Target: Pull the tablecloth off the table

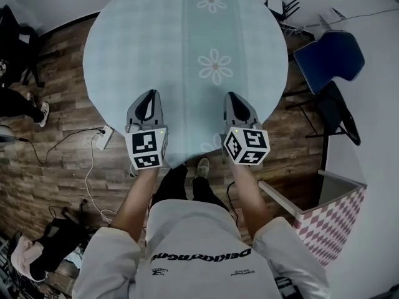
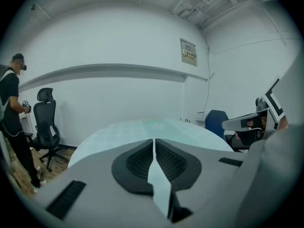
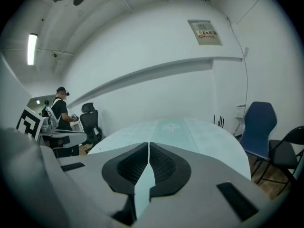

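Observation:
A pale blue-green tablecloth (image 1: pixel 181 42) with white daisies down its middle covers a round table. My left gripper (image 1: pixel 149 97) is at the cloth's near edge, left of centre, and my right gripper (image 1: pixel 232 98) is at the same edge, right of centre. In the left gripper view the jaws (image 2: pixel 154 145) are shut, with a strip of the tablecloth (image 2: pixel 142 131) pinched between the black pads. The right gripper (image 3: pixel 148 148) is likewise shut on a fold of the tablecloth (image 3: pixel 190 132). The cloth lies flat across the table top beyond both grippers.
A blue chair (image 1: pixel 329 58) and a black folding chair (image 1: pixel 340 114) stand right of the table. A pink-and-white diamond-patterned box (image 1: pixel 330 220) sits at the near right. A power strip (image 1: pixel 103 137) with cables lies on the wooden floor at the left. A person (image 2: pixel 12 108) stands by an office chair (image 2: pixel 45 122).

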`<action>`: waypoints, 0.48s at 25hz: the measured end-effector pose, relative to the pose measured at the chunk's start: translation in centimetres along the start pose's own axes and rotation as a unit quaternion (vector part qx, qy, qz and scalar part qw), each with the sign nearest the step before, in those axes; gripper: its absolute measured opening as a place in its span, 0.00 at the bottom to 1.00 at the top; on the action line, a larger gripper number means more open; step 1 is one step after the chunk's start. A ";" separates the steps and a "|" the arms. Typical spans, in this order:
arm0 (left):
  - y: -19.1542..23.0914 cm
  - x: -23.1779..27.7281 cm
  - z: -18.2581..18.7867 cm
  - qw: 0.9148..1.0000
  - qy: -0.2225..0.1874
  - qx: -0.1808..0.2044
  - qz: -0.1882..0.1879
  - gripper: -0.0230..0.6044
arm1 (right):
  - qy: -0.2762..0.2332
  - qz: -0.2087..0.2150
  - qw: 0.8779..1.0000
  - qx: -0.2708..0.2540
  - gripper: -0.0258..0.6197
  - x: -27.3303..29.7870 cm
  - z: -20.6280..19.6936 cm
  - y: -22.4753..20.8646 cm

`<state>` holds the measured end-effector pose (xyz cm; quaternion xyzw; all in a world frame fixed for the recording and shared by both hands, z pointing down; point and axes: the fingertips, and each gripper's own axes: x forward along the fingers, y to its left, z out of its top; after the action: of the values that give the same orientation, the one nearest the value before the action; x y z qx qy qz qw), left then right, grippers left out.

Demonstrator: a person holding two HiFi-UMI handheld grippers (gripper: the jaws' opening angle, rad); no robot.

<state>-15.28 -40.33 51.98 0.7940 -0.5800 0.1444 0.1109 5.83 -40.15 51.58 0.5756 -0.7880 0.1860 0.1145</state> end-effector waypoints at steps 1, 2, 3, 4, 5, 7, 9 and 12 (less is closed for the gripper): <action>0.5 1.4 -0.7 1.000 0.013 -0.002 -0.001 0.06 | 0.011 -0.004 1.000 0.002 0.10 1.5 -0.7 -0.9; 1.1 2.7 -1.5 1.000 0.026 -0.001 -0.001 0.09 | 0.019 -0.010 1.000 0.003 0.11 2.9 -1.4 -1.9; 1.7 4.0 -2.3 0.999 0.038 0.003 0.001 0.13 | 0.026 -0.014 1.000 0.003 0.12 4.3 -2.0 -2.7; 2.3 5.2 -3.1 0.999 0.047 0.006 0.004 0.19 | 0.034 -0.019 0.999 0.003 0.15 5.7 -2.5 -3.5; 2.9 6.2 -3.7 0.998 0.055 0.006 0.005 0.20 | 0.041 -0.022 0.999 0.002 0.17 7.0 -2.9 -4.1; 4.0 8.1 -4.8 0.998 0.066 0.003 0.005 0.23 | 0.053 -0.029 0.998 -0.005 0.23 9.5 -3.3 -5.0; 5.0 10.0 -5.8 0.997 0.080 -0.002 0.001 0.29 | 0.067 -0.034 0.997 -0.012 0.34 11.7 -3.7 -5.6; 5.9 12.6 -7.4 0.994 0.105 -0.012 -0.003 0.36 | 0.094 -0.040 0.995 -0.010 0.44 14.5 -5.0 -7.2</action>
<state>-18.01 -50.72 63.48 0.7749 -0.5644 0.2193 0.1811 7.97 -52.44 62.99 0.5853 -0.7519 0.2272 0.2011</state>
